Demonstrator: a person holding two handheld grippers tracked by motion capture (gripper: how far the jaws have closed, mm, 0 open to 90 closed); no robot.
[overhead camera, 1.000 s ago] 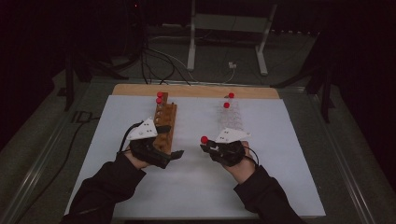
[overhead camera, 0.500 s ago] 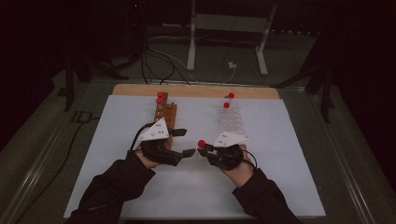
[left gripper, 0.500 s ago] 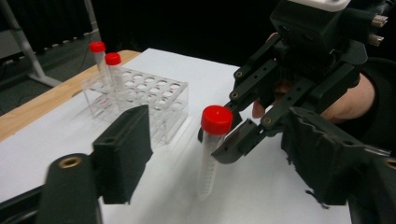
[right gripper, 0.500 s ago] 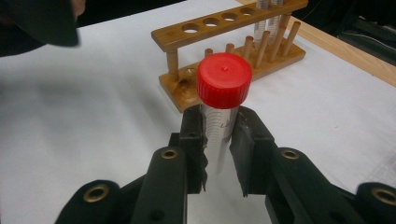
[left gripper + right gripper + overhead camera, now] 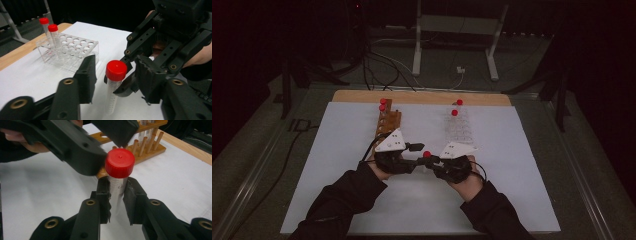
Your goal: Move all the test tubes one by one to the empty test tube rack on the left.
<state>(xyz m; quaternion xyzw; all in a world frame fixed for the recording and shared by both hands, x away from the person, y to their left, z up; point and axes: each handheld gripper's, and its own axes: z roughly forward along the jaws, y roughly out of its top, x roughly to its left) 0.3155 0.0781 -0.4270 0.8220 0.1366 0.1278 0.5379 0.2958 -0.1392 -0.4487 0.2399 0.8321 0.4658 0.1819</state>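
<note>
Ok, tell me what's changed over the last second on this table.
The left gripper moved across from the wooden rack toward the red-capped tube, and its jaws have just been closing around the cap; the pads look not yet pressed on. The right gripper stayed put, clamped on the tube. The clear rack and its tubes are unchanged.

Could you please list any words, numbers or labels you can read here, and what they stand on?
Held tube: printed graduation marks and a few characters, too blurred to read.
Clear rack: faint red marks, too small to read.
Nothing else bears legible text.
</note>
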